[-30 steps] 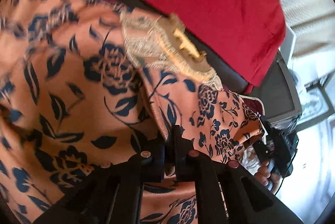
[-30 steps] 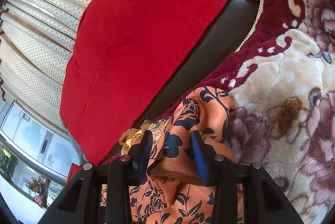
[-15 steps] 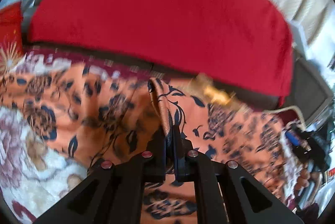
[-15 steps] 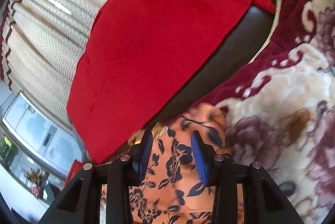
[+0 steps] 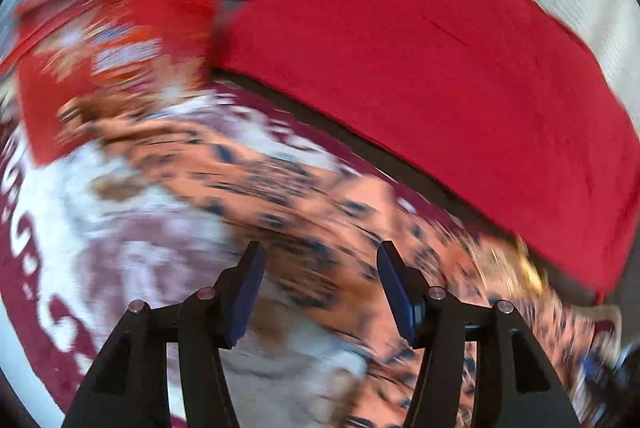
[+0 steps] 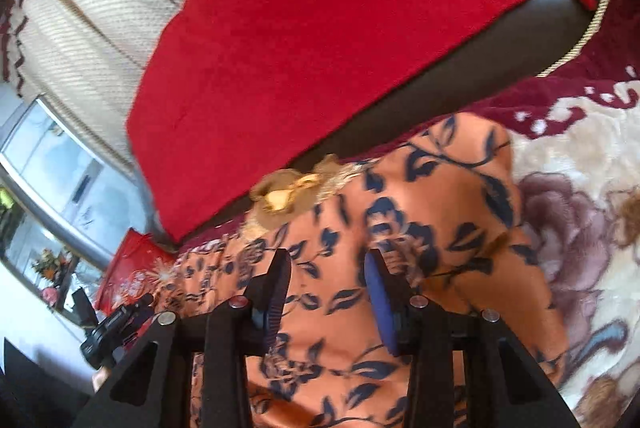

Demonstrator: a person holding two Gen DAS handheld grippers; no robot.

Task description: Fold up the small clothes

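An orange garment with dark blue flowers (image 6: 420, 211) lies on a maroon and cream floral blanket (image 6: 576, 163). It has a gold embroidered neck patch (image 6: 288, 195) at its far edge. My right gripper (image 6: 326, 268) is open just above the cloth, holding nothing. In the blurred left wrist view the garment (image 5: 304, 195) stretches across the blanket (image 5: 120, 228), and my left gripper (image 5: 318, 264) is open and empty above it. The left gripper also shows in the right wrist view (image 6: 116, 324) at the lower left.
A red cloth (image 6: 328, 27) drapes over a dark sofa back (image 6: 400, 107) behind the garment; it also shows in the left wrist view (image 5: 420, 67). A red patterned cushion (image 5: 112, 59) sits at the left. Cream curtains (image 6: 92, 11) and a window hang behind.
My left gripper has opened and let go of the garment fold, and it swings quickly. The garment now lies flatter on the blanket. My right gripper stays open over the cloth.
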